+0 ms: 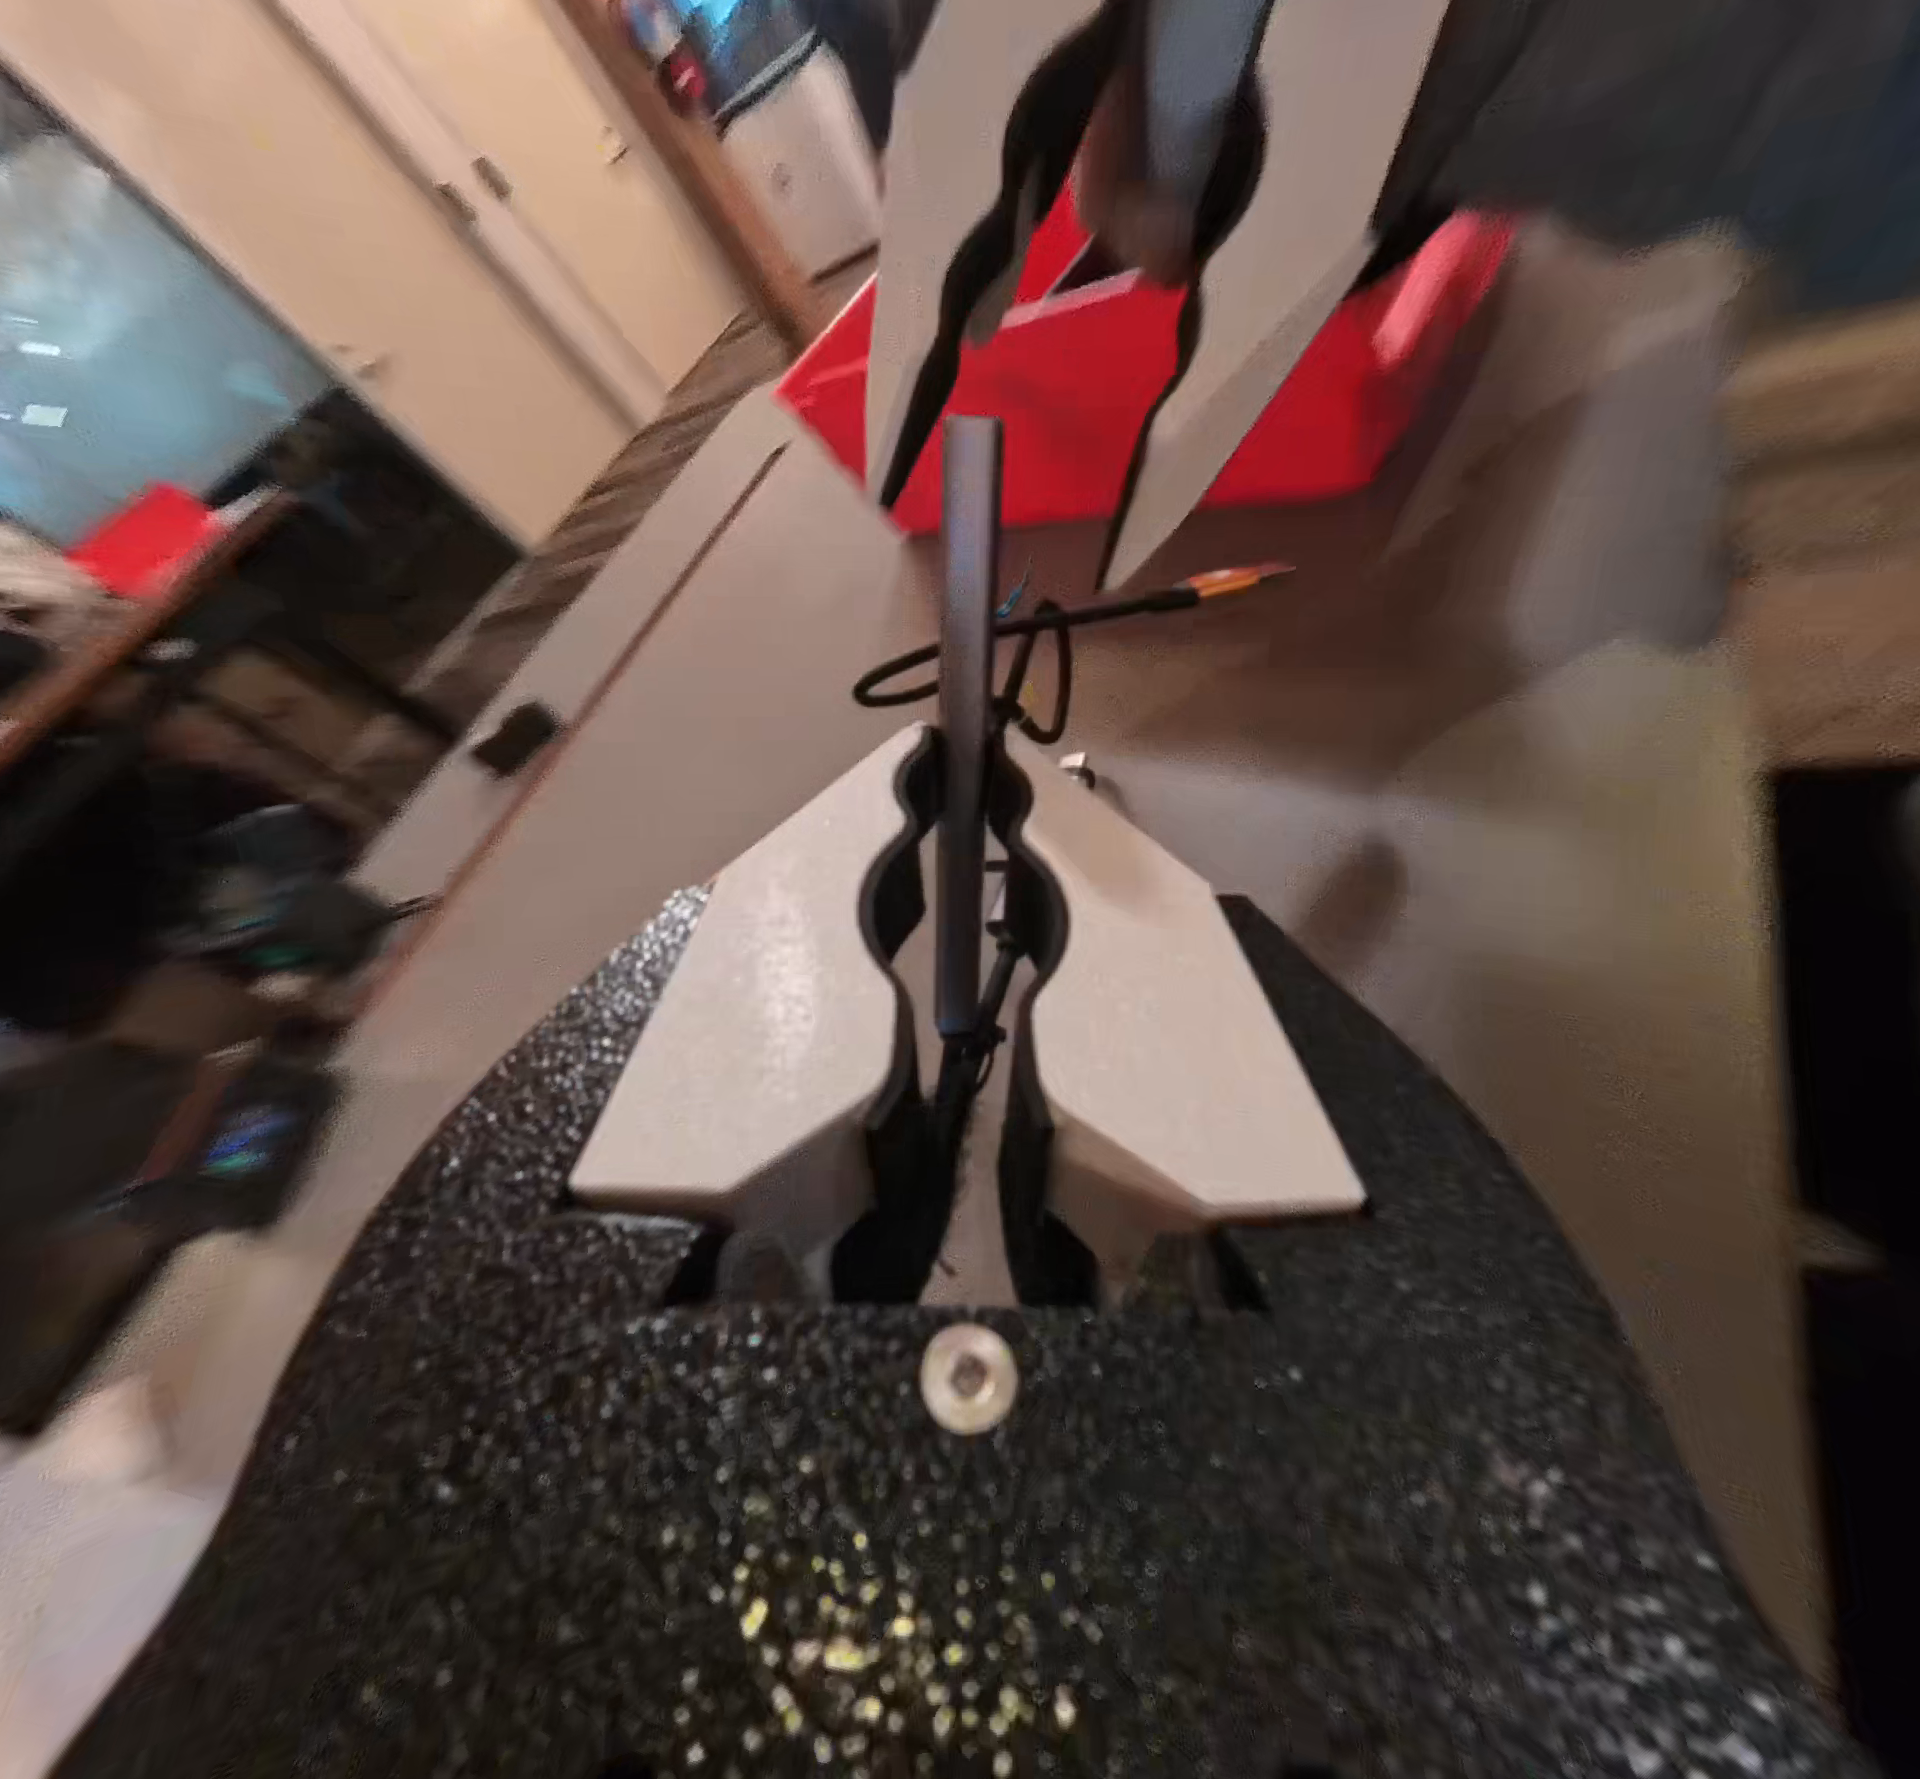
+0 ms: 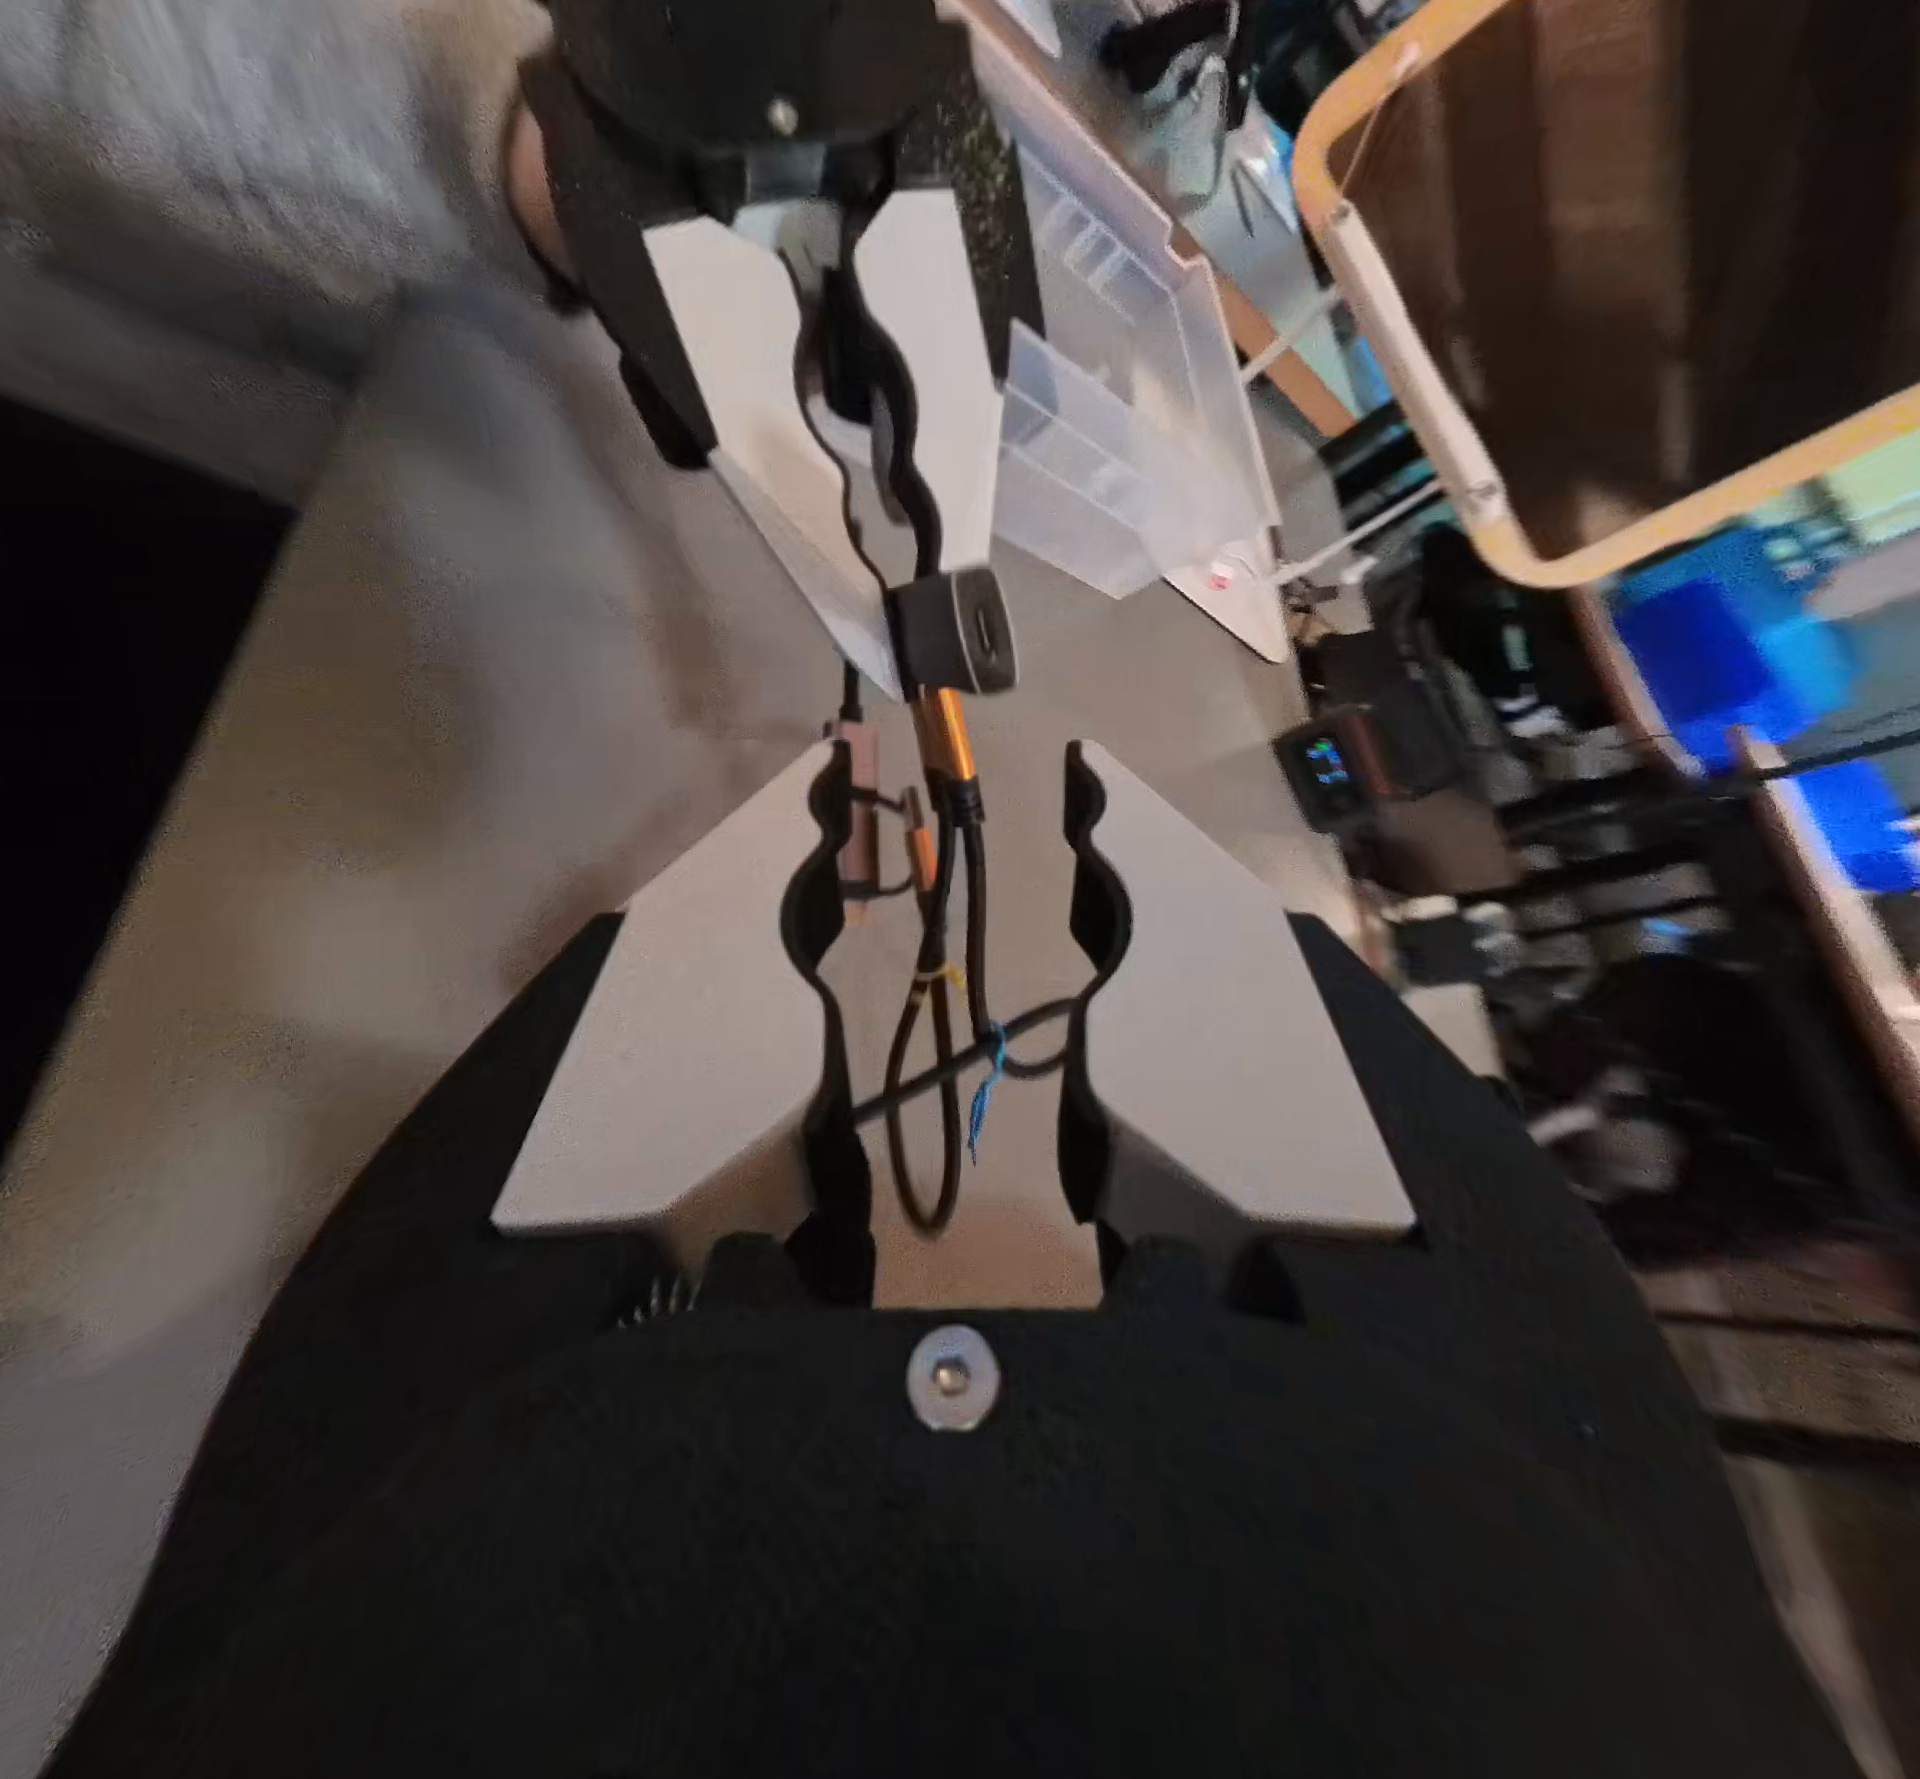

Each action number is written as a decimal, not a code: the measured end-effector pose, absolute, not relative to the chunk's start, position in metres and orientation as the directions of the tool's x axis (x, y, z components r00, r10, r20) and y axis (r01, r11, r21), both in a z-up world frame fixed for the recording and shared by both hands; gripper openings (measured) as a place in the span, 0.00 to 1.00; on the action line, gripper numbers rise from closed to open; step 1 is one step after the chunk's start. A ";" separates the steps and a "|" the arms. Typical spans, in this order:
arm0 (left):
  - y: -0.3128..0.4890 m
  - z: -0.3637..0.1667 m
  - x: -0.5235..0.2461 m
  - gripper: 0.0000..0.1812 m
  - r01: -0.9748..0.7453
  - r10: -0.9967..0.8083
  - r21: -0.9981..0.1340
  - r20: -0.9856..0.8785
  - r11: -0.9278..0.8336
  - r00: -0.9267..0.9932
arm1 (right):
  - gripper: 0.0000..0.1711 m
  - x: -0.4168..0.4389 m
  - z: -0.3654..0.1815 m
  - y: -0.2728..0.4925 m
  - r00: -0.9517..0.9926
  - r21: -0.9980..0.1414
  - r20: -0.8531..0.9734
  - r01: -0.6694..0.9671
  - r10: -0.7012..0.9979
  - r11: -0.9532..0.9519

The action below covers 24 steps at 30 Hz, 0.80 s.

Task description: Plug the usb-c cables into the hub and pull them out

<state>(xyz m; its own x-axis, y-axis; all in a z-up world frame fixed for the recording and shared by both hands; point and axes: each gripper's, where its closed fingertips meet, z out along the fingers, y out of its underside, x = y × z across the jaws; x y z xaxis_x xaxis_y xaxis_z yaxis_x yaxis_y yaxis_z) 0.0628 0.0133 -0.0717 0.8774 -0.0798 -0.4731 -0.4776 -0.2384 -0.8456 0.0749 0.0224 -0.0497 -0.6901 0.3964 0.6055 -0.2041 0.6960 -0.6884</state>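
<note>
My left gripper [image 1: 961,773] was clamped on the slim grey USB-C hub [image 1: 968,649], holding it edge-on so that it stood up between the fingers and reached out past their tips, lifted off the pale bench [image 1: 665,649]. From the right wrist view the same hub [image 2: 954,630] showed its end face with one empty port turned toward me, and an orange-sleeved USB-C plug [image 2: 943,742] was seated in its lower side, its black braided cable [image 2: 966,908] trailing down in a loop tied with a blue thread. A second connector, pinkish, [image 2: 860,799] lay just beside my right gripper's left finger; I could not tell whether it was plugged into anything. My right gripper [image 2: 951,763] stood wide open with nothing held, its fingers either side of the cable and close below the orange plug. I judged this to be the pulling-out step, or the approach to it: one cable was in the hub and my free gripper was lined up on it. The next move called for closing on the orange sleeve itself, not the soft cable, then drawing straight along the plug's axis while the left gripper held the hub firm against the pull, since any sideways tug could lever the port
</note>
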 end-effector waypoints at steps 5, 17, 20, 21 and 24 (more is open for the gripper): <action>0.011 -0.061 0.090 0.04 -0.265 -0.253 -0.959 -0.233 -0.101 0.939 | 0.12 0.085 -0.051 0.002 -0.845 -0.780 0.412 -0.134 0.340 0.611; 0.001 -0.040 0.115 0.04 -0.290 -0.317 -0.957 -0.271 -0.013 0.909 | 0.02 0.109 -0.037 -0.005 -0.881 -0.738 0.422 -0.198 0.212 0.645; 0.003 -0.033 0.122 0.04 -0.295 -0.316 -0.955 -0.287 0.022 0.904 | 0.03 0.115 -0.033 -0.002 -0.848 -0.682 0.487 -0.222 0.207 0.697; 0.002 -0.031 0.125 0.03 -0.282 -0.325 -0.958 -0.282 0.047 0.903 | 0.03 0.119 -0.030 -0.002 -0.842 -0.671 0.500 -0.228 0.203 0.706; 0.002 -0.029 0.131 0.03 -0.271 -0.346 -0.959 -0.282 0.079 0.895 | 0.03 0.125 -0.028 -0.002 -0.841 -0.656 0.505 -0.227 0.195 0.720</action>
